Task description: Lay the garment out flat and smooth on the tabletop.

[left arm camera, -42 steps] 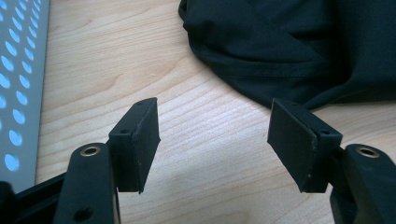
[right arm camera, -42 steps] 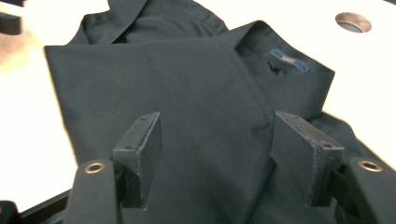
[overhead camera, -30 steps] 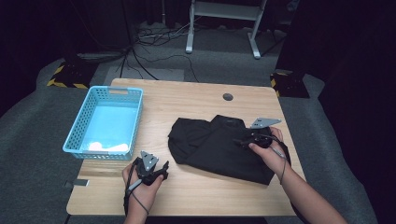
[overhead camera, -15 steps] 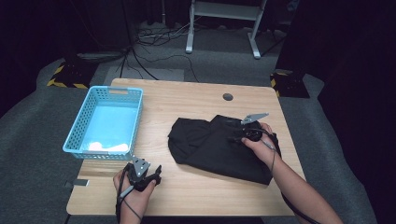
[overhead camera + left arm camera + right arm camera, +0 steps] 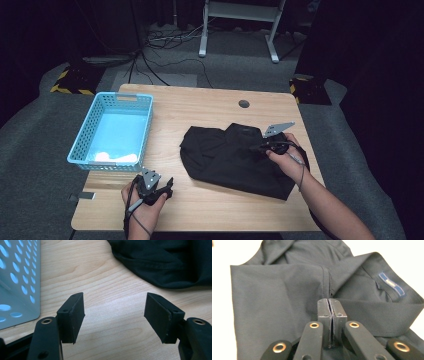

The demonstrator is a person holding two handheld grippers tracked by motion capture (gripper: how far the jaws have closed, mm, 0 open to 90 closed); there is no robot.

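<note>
Jaws meet over black garment

Right gripper (image 5: 329,302) has just been closing; its jaws now meet over the black garment (image 5: 235,157) at centre-right of the high view (fabric pinched? cannot tell). Left gripper (image 5: 115,315) gapes wide, holding nothing, above bare table (image 5: 107,282).

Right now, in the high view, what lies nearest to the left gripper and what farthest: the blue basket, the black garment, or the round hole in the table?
1. Blue basket, just up-left.
2. Black garment, to the right.
3. Round hole, far side of the table.
</note>
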